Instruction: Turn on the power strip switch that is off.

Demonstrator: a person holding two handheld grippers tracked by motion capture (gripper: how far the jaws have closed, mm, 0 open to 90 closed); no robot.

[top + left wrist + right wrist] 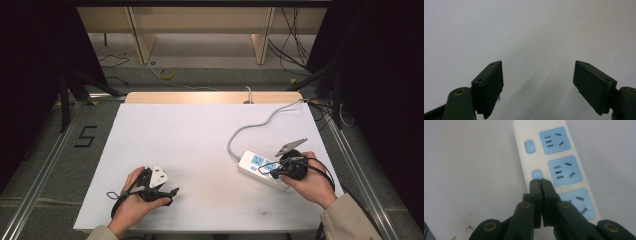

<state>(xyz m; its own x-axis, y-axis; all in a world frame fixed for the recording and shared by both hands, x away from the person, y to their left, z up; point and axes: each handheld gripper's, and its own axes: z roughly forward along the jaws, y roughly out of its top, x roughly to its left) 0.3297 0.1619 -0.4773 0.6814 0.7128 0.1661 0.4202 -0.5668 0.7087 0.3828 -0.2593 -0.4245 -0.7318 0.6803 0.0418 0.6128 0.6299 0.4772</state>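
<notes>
Left of the power strip (263,169), well apart from it on the white tabletop (200,145), the left tool (537,82) hovers with jaws spread wide and empty. Over the strip itself, the right tool (541,182) has its jaws pressed together, tips at the middle blue switch (537,174).

- I see the power strip (541,157) is smooth white plastic with light blue socket faces.
- The counter (190,135) looks matt white.
- Both grippers' jaws are matt black plastic.
</notes>
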